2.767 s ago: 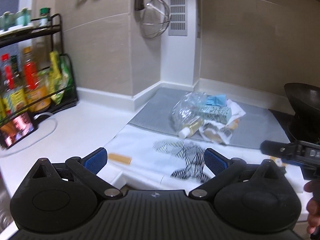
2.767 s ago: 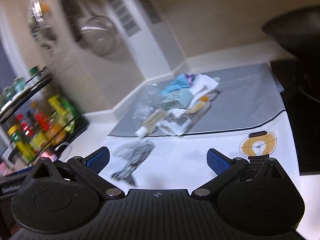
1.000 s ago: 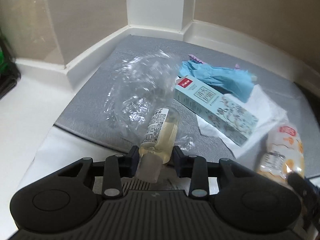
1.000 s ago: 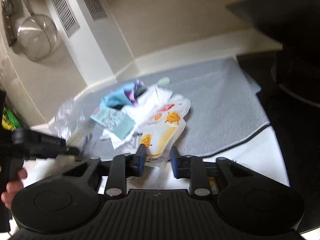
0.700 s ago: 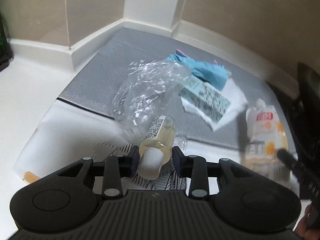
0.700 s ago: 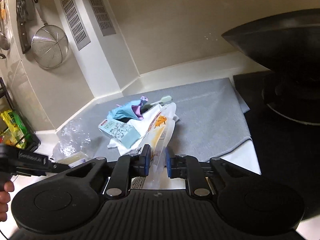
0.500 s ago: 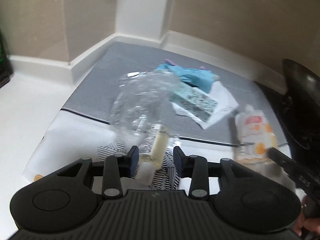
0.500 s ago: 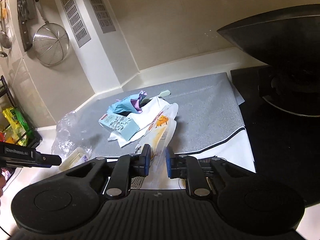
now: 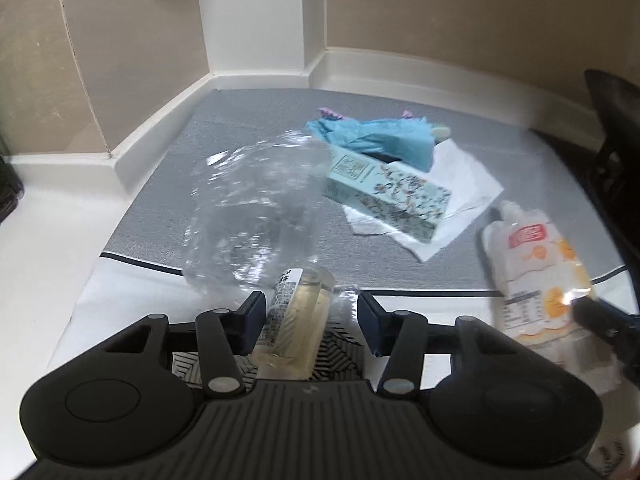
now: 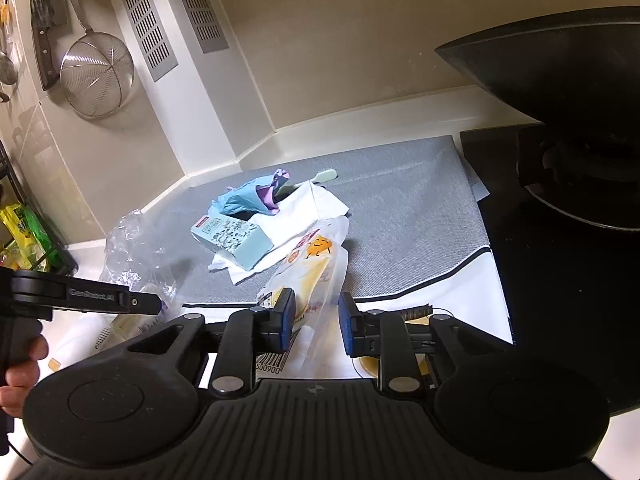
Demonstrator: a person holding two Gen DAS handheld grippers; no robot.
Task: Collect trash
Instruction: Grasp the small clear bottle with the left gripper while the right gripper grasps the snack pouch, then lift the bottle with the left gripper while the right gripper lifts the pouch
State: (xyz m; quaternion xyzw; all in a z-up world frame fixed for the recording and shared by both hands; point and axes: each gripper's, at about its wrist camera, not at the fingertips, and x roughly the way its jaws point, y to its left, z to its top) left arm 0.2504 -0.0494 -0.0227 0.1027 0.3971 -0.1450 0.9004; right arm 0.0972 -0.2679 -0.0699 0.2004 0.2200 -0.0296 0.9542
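My left gripper [image 9: 310, 312] has its jaws parted around a small bottle of pale yellow liquid [image 9: 296, 312], which lies between them over a white bag with a striped print [image 9: 336, 356]; a gap shows on the right side. A crumpled clear plastic bag [image 9: 256, 208] lies just beyond it. My right gripper [image 10: 316, 316] has a white and orange drink pouch [image 10: 308, 264] between its slightly parted jaws; the pouch also shows in the left wrist view [image 9: 536, 272]. On the grey mat [image 10: 400, 208] lie a teal patterned carton [image 10: 232, 240], a blue crumpled wrapper [image 10: 248, 196] and white paper [image 10: 308, 208].
A black wok [image 10: 560, 80] sits on a black stove [image 10: 560, 280] to the right. A strainer [image 10: 96, 68] and knife [image 10: 44, 40] hang on the left wall. A rack with bottles and green packets [image 10: 24, 236] stands at the far left. Walls form a corner behind the mat.
Both grippers have pulled back from the mat toward the white bag with bottle and pouch. Both pairs of jaws have widened, and the bottle now sits loosely between the left ones.
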